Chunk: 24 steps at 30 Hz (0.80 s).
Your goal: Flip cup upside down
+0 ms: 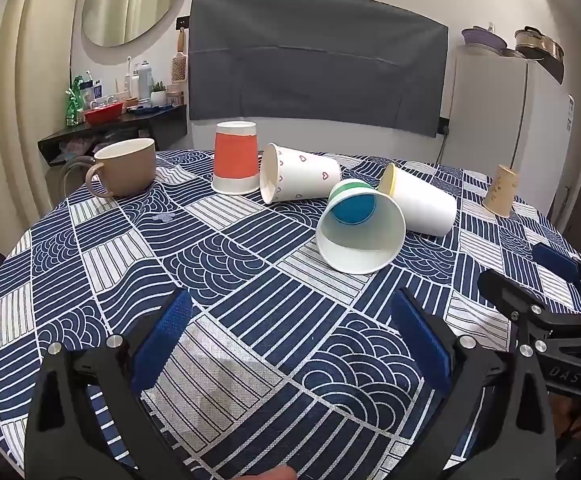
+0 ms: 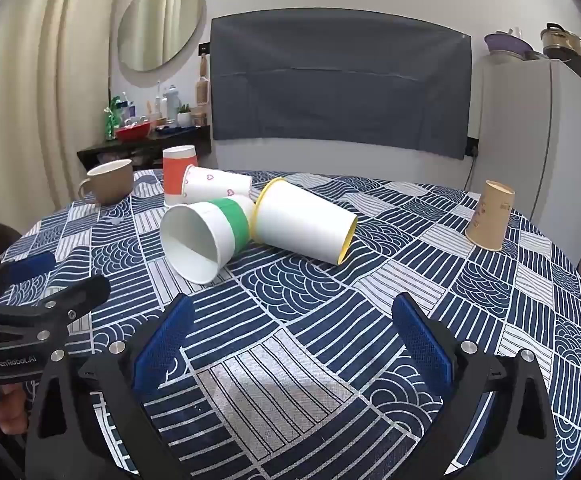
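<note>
A round desk (image 1: 102, 240) under a blue-and-white patterned cloth carries everything, and the green-banded cup (image 1: 360, 232) lying on its side near the middle serves as the landmark. Beyond it, against the far wall, hangs a wide dark grey cloth (image 1: 318, 64). Far to the left of the green-banded cup, near the desk's edge, a brown mug (image 1: 124, 168) stands upright with its handle toward the camera. Touching the green-banded cup on its right lies a white cup with a yellow rim (image 2: 304, 224), also on its side, its mouth turned to the right. Just behind and left of the green-banded cup lies a white cup printed with small hearts (image 1: 298, 174), on its side too, and against that one stands an orange cup (image 1: 235, 158), mouth down. Well off to the right of the green-banded cup a tan cup (image 2: 490, 216) stands mouth down. The green-banded cup's open mouth faces the near left, showing a blue bottom inside. Nearer than the green-banded cup, the left hand-held gripper (image 1: 290, 336) hovers over the cloth with its blue-padded fingers spread wide and nothing between them. The right hand-held gripper (image 2: 290, 336) is likewise spread apart and holds nothing, to the near right of the green-banded cup.
</note>
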Tool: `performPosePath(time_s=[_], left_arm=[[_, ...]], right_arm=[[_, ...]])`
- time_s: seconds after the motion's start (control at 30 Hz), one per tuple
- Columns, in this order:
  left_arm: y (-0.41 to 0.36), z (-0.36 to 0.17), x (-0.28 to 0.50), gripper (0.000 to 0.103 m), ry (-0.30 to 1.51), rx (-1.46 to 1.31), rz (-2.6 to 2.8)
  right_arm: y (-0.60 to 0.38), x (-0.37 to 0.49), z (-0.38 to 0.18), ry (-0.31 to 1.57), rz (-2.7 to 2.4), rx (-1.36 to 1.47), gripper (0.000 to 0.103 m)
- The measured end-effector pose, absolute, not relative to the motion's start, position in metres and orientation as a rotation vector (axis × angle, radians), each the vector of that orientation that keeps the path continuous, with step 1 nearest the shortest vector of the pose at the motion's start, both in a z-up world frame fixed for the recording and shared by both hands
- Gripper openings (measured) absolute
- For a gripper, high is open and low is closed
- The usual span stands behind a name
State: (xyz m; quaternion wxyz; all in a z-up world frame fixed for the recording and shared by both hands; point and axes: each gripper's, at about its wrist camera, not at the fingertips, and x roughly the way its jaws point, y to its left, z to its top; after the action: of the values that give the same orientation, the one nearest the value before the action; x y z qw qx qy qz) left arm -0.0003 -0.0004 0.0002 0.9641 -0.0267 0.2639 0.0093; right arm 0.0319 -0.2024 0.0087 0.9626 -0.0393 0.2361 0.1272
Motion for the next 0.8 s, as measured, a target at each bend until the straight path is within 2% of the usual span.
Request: performPosePath(time_s=[0.8], left_arm=[[0.0006,0.0003,0.0007,0.097,0.54,-0.056,0.012]], right_arm=[[-0.2011,0.0319,0.0083,0.477,0.256,-0.086,0.095]])
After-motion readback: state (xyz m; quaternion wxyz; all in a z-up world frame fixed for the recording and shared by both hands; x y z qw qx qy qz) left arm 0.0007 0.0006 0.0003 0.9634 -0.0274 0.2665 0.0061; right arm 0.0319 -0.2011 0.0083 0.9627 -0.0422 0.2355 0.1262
